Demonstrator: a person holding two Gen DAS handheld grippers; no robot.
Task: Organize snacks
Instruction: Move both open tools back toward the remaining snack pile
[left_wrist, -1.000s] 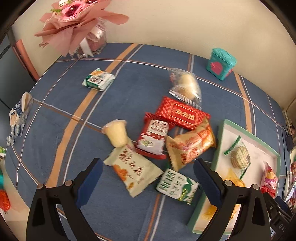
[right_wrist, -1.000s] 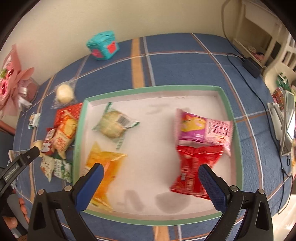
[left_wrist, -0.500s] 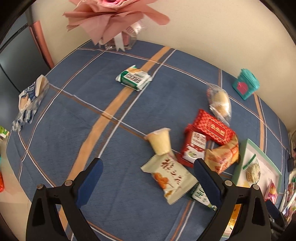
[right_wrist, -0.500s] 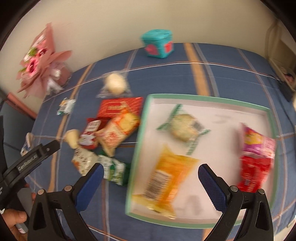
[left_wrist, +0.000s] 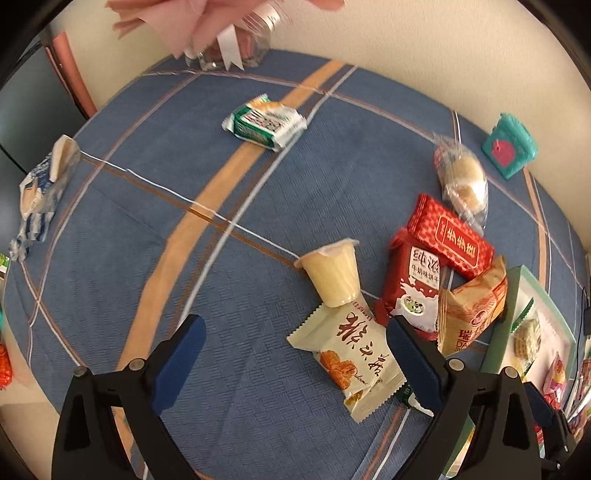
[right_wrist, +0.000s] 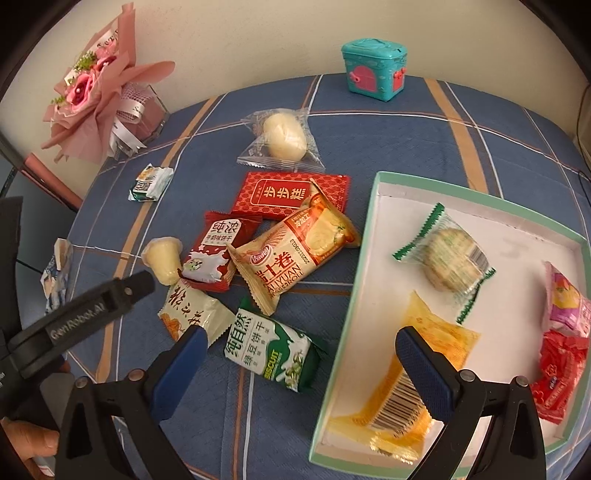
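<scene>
Several snack packs lie on the blue plaid cloth: a jelly cup (left_wrist: 334, 275), a cream pack (left_wrist: 354, 356), a red milk-biscuit pack (left_wrist: 415, 286), a red flat pack (right_wrist: 291, 195), an orange roll pack (right_wrist: 295, 254), a green biscuit pack (right_wrist: 271, 350) and a clear bun pack (right_wrist: 279, 138). A green-rimmed white tray (right_wrist: 352, 288) holds an orange pack (right_wrist: 413, 384), a round cake (right_wrist: 450, 258) and red and pink packs. My left gripper (left_wrist: 291, 358) is open above the cloth, left of the pile. My right gripper (right_wrist: 299, 363) is open over the green biscuit pack and the tray's left rim.
A green-white pack (left_wrist: 264, 123) lies alone at the far side. A blue-white wrapper (left_wrist: 38, 195) lies at the left edge. A pink bouquet in a glass vase (right_wrist: 103, 88) and a teal toy box (right_wrist: 373, 70) stand by the wall.
My left gripper has swung left and nearer the cloth, away from the tray. My right gripper has swung left from over the tray toward the snack pile. Both stay open.
</scene>
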